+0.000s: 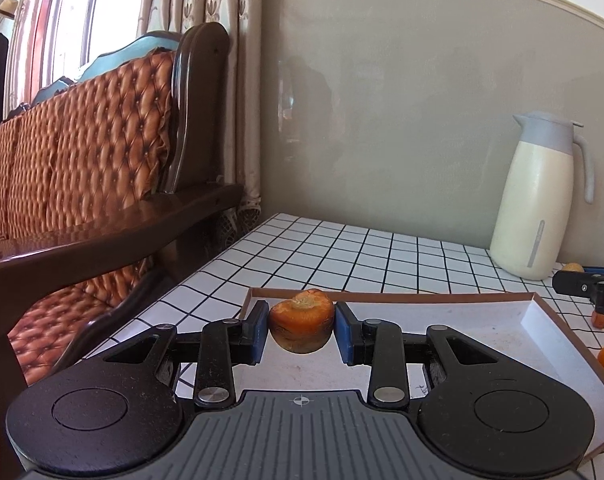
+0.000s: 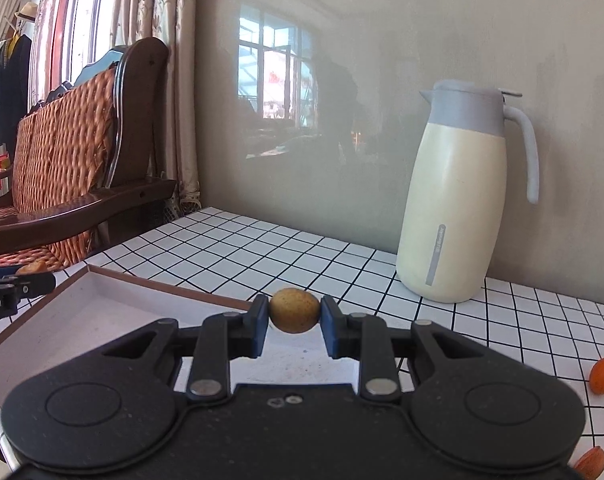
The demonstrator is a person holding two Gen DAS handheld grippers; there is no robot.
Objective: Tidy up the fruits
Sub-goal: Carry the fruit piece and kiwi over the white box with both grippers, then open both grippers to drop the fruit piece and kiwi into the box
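Here the left gripper (image 1: 301, 326) is closed on a cut orange fruit (image 1: 302, 320), its blue pads pressed to either side, holding it above the near left part of a shallow white tray (image 1: 482, 320) that sits on the checked tablecloth (image 1: 342, 248). The right gripper (image 2: 294, 318) is pinched on a small yellow-brown round fruit (image 2: 294, 315) held over the tray's right edge (image 2: 161, 286), with the cream jug (image 2: 458, 200) standing behind it near the wall. More small orange fruits (image 2: 603, 376) lie on the cloth to the right, well apart from the tray.
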